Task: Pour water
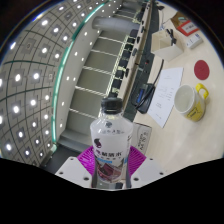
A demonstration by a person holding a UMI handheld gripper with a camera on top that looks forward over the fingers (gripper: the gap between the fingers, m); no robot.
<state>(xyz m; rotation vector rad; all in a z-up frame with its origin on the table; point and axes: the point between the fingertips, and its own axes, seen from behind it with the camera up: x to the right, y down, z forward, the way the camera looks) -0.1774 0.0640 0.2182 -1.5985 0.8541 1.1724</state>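
One clear plastic bottle (110, 140) fills the lower centre of the frame, gripped between the gripper's (113, 160) two magenta pads (90, 159), which press on its sides at label height. The view is tilted, so the desk (170, 70) runs up the right of the frame. A yellow mug (189, 100) with a white inside sits at the right middle, well apart from the bottle. The bottle's white cap (112, 105) looks to be on, though I cannot be sure. To pour well, I judge the bottle should travel over to the mug first, neck above the rim, then tip slowly with a firm grip. The bottle's label (108, 150) carries pink and dark printing, too small to read. A red round object (203, 68) lies above the mug.
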